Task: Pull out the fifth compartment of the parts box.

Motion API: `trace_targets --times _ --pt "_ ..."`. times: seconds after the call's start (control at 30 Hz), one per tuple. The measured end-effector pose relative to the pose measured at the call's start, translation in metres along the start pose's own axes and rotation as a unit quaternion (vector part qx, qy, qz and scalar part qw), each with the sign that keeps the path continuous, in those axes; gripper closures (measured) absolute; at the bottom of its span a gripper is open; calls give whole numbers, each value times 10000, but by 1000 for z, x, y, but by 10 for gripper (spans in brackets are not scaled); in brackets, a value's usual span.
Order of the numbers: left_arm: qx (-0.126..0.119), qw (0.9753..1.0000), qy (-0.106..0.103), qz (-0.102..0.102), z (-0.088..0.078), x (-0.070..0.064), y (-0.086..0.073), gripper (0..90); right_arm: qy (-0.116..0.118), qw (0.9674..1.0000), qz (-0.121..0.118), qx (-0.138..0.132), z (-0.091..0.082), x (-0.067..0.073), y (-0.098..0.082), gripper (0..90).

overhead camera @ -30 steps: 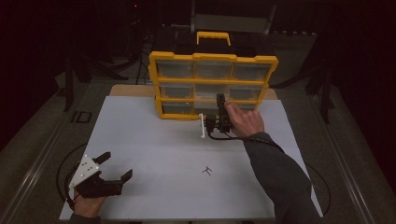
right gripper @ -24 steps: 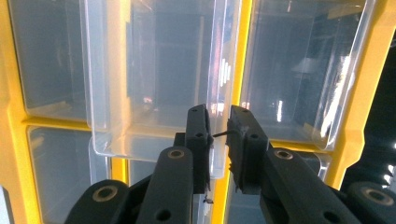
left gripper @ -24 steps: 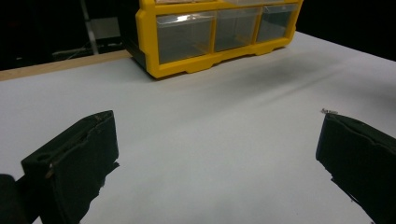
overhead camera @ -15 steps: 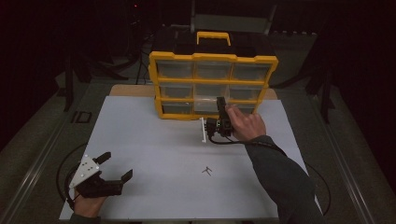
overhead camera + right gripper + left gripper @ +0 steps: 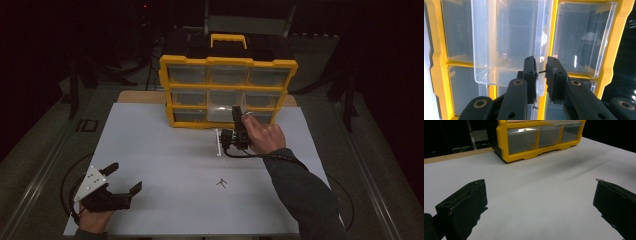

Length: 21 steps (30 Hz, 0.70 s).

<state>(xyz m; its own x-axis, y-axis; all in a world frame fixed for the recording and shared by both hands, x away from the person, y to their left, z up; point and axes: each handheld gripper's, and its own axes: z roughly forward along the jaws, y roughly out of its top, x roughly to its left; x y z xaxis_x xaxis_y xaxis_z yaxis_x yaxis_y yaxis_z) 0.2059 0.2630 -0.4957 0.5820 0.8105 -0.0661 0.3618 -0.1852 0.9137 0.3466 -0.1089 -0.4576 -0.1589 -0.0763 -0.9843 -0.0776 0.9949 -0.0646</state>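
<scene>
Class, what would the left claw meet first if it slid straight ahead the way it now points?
The open left claw faces bare white table sheet; straight on, it would probably first reach the yellow plastic organiser with clear drawers, though depth is hard to judge.

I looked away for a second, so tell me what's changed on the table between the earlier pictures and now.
Nothing visibly changed. The right hand-held gripper is still at the yellow drawer organizer, jaws nearly shut on the wall of its pulled-out clear drawer; the left hand-held gripper still rests open on the white table.
</scene>
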Motion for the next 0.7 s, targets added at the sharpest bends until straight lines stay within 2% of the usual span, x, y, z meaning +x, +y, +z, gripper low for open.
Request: trace_targets --times 0.7 --pt "20 10000 -11 2 1 0 -1 1 -12 9999 25 -143 -14 1 -3 782"
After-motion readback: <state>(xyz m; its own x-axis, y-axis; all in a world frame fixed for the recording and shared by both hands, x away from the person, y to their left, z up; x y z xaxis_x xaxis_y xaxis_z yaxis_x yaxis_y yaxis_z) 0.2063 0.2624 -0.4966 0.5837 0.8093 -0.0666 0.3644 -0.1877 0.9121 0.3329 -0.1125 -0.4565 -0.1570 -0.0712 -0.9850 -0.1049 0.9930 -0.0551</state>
